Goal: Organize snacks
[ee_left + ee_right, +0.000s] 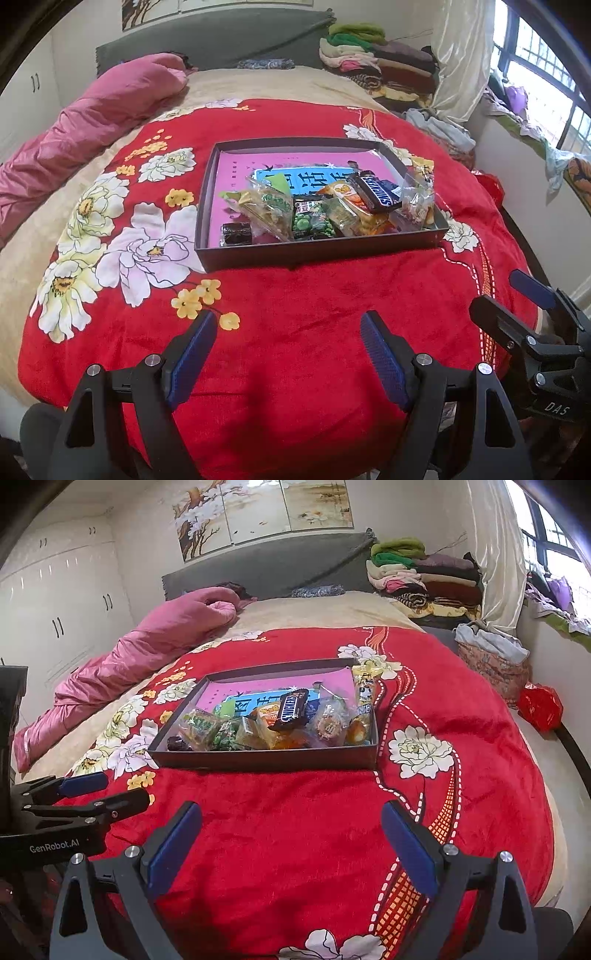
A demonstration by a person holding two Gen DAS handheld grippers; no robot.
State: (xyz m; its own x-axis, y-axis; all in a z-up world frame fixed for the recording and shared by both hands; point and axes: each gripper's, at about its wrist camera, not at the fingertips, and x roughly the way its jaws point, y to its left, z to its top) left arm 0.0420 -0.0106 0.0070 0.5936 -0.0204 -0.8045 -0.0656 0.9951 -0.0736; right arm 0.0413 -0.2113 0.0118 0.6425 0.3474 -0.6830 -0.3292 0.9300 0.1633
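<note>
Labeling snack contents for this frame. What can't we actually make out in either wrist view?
- Snack pile in the box: wrappers overlap; those under the Snickers bar are partly hidden in both views.
- Clear packets: contents blurred in both views.
- Printed sheet lining the box: its text is covered by snacks.
- Left gripper and right gripper: handles and hands cut off by the bottom edge.

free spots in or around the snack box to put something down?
Inside the shallow dark cardboard box, the far pink floor by the back wall and left wall is bare. Snack packets, a brown Snickers bar among them, crowd its near and right parts. The red floral blanket between the box and both open grippers, left and right, is bare.
</note>
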